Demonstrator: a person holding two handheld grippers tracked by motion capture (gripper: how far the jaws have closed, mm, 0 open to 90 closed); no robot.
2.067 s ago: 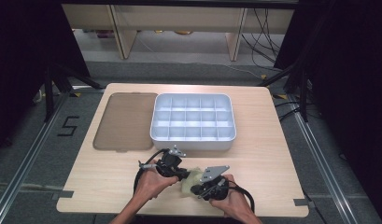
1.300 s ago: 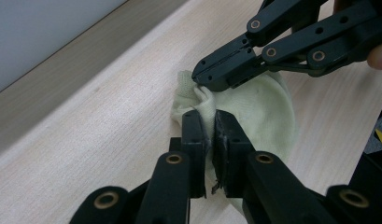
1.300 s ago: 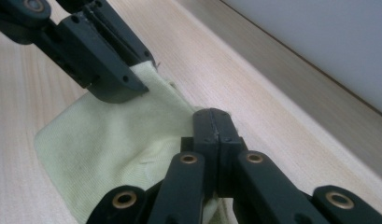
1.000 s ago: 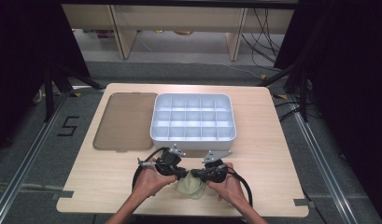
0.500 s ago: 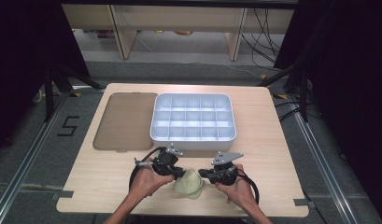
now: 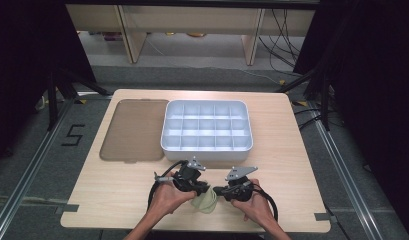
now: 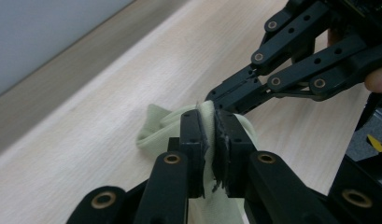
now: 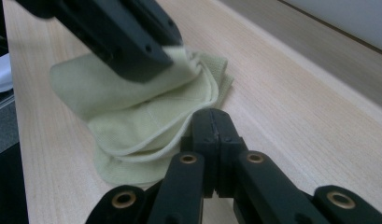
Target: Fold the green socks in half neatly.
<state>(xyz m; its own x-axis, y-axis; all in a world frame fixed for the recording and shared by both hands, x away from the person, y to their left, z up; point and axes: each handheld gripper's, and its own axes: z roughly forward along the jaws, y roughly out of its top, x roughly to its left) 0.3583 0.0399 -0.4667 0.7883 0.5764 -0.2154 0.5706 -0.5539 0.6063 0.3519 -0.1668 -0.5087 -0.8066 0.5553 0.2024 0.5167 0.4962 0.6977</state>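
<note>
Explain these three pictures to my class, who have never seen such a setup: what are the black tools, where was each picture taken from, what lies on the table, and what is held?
A person holds a two-jawed tool in each hand. The high view looks down on the wooden table; each other view rides on one tool. On the table lie a white divided tray, a brown lid beside it, and a pale green cloth. The left claw is shut on the cloth. The right claw is shut, its tip at the cloth's edge.
</note>
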